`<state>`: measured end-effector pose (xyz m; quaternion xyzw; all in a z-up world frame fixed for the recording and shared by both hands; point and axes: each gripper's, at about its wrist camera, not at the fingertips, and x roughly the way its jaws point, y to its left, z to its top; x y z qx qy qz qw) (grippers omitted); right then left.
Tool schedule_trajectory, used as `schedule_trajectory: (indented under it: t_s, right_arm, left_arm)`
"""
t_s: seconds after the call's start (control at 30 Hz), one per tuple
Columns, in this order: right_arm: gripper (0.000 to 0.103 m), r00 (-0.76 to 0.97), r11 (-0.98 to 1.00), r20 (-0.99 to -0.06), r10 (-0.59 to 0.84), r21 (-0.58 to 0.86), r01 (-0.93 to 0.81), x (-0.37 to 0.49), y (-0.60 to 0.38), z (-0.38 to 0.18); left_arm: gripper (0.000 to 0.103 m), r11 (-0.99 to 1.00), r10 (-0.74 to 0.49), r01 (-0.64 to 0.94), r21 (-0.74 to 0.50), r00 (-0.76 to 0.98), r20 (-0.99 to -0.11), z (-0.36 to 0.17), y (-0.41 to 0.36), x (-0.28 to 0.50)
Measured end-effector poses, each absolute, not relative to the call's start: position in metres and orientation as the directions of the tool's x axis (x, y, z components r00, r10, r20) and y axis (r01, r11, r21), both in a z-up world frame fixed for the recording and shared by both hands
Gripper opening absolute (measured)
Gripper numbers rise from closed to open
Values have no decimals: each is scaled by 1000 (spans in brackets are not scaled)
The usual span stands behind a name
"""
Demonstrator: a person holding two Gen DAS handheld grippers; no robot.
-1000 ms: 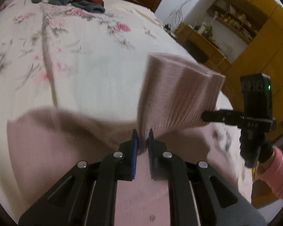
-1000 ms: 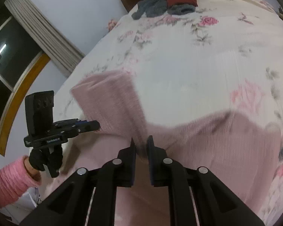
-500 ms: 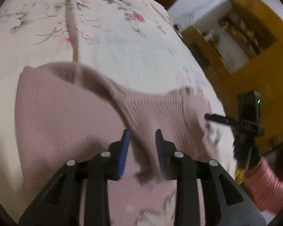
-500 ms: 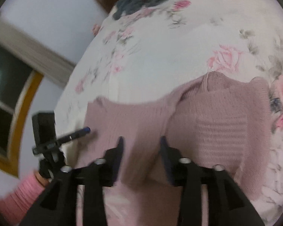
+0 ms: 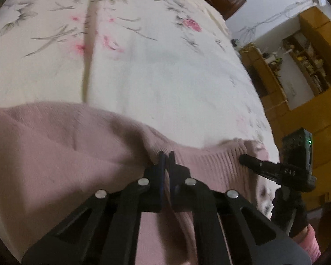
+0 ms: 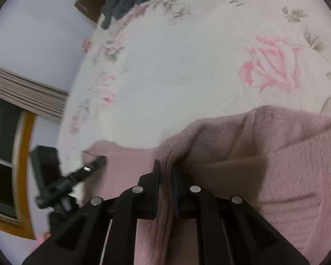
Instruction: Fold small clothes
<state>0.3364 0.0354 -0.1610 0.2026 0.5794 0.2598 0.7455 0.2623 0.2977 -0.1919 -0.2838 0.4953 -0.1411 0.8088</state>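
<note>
Reclosed since half a second ago, both tongs pinch the blurred pink sweater, hiding its fold.

Pink ribbed knit sweater, bunched and partly folded, lying on floral bedspread

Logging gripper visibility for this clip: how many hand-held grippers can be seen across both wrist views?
2. The left hand-held gripper is closed on the pink sweater on the bed; the right hand-held gripper pinches a bunched fold of it. Each also shows in the other's view.
</note>
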Motion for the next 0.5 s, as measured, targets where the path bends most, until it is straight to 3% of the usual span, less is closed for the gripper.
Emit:
schedule_trajectory:
  t_s: [0.07,0.23,0.37,0.5]
  right_arm:
    - [10,183,795,-773,607,586,-161,335,37,-165]
    - [33,194,761,-736,648,619,-193,306,26,-144]
    - [37,135,725,-714,687,660,-196,275,26,-140]
    - [37,71,744,-746,663,644,-180,257,32,-155]
  left_arm:
    - [0,788,-520,-68,-612,460,-720,-195,303,262]
    - [9,757,-557,-38,-652,484,-675,-178,309,228]
    - [38,769,-578,33,-638,462,-673,-159,283,194]
    - [38,779,-578,28,-626,420,-700,-166,265,183]
